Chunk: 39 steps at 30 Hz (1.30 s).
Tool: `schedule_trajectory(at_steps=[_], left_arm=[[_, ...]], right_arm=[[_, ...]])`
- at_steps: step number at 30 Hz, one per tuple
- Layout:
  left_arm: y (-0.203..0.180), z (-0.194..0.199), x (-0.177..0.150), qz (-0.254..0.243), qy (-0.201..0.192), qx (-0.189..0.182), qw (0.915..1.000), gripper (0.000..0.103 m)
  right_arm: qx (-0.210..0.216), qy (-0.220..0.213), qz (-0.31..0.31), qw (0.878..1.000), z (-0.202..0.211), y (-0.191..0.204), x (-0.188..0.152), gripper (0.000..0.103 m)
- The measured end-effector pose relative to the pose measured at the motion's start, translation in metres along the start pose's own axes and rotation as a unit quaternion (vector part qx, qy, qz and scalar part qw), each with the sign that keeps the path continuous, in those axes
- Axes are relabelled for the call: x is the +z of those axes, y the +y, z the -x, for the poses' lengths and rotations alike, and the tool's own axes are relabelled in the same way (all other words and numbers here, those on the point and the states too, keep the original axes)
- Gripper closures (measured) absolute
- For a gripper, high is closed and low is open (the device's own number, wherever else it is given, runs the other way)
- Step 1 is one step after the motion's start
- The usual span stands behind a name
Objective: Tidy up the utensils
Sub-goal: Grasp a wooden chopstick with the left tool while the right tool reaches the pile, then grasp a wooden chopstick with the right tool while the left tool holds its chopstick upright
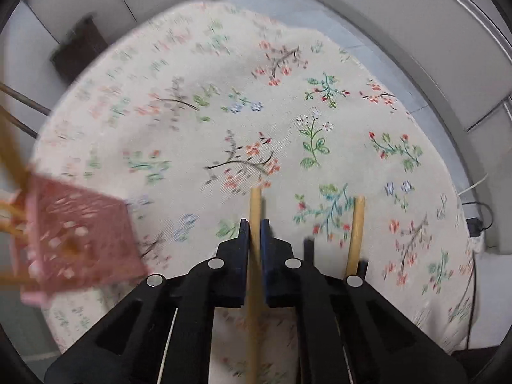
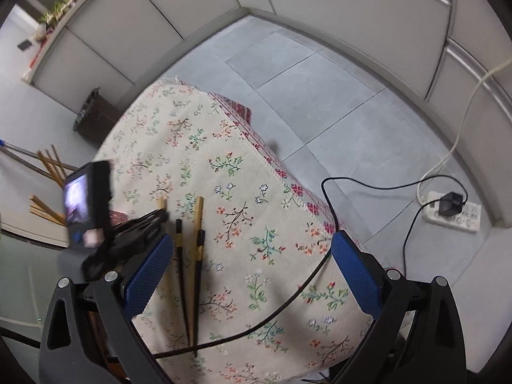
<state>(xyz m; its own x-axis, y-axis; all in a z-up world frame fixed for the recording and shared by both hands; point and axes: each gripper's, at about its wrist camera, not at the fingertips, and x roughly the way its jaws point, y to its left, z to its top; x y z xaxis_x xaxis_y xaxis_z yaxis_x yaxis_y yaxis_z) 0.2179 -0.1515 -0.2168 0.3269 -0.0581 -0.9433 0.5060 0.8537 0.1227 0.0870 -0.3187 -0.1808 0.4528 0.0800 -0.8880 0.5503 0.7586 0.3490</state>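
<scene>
My left gripper (image 1: 255, 227) is shut on a light wooden chopstick (image 1: 255, 204), held above the floral tablecloth (image 1: 224, 112). A second wooden chopstick (image 1: 356, 233) lies on the cloth just to its right. A pink perforated utensil holder (image 1: 76, 240) with several wooden chopsticks in it is at the left, blurred. My right gripper (image 2: 252, 272) is open and empty above the cloth. In the right wrist view, two dark chopsticks (image 2: 182, 272) and a wooden chopstick (image 2: 196, 220) lie on the cloth, with the left gripper (image 2: 144, 224) and its camera beside them.
A black cable (image 2: 288, 304) runs across the tablecloth's near part and off to a power strip (image 2: 451, 214) on the grey tile floor. A dark bin (image 2: 92, 118) stands by the wall. The table edge (image 2: 281, 172) drops to the floor on the right.
</scene>
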Motion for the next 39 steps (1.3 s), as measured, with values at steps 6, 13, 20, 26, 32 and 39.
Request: schedule_trajectory(at_steps=[6, 13, 20, 26, 32, 39], left_arm=[[0.011, 0.065, -0.055, -0.010, -0.071, 0.033, 0.9969, 0.097], [0.044, 0.130, -0.089, 0.061, -0.131, 0.030, 0.9890, 0.096], [0.069, 0.155, -0.102, 0.098, -0.170, 0.030, 0.9801, 0.096], [0.080, 0.180, -0.117, 0.115, -0.197, 0.022, 0.9734, 0.096], [0.102, 0.210, -0.139, 0.159, -0.230, 0.008, 0.9603, 0.096], [0.106, 0.223, -0.151, 0.174, -0.243, 0.002, 0.9542, 0.097]], right_arm=[[-0.018, 0.046, 0.016, 0.999, -0.052, 0.029, 0.014, 0.030], [-0.033, 0.080, 0.051, 0.995, -0.111, 0.074, 0.020, 0.038], [-0.050, 0.086, 0.099, 0.990, -0.137, 0.104, 0.007, 0.092], [0.013, 0.040, 0.086, 0.995, -0.103, 0.099, -0.001, 0.095], [0.078, -0.024, 0.121, 0.989, -0.021, 0.104, -0.028, 0.095], [0.111, -0.074, 0.174, 0.976, 0.046, 0.110, -0.062, 0.095]])
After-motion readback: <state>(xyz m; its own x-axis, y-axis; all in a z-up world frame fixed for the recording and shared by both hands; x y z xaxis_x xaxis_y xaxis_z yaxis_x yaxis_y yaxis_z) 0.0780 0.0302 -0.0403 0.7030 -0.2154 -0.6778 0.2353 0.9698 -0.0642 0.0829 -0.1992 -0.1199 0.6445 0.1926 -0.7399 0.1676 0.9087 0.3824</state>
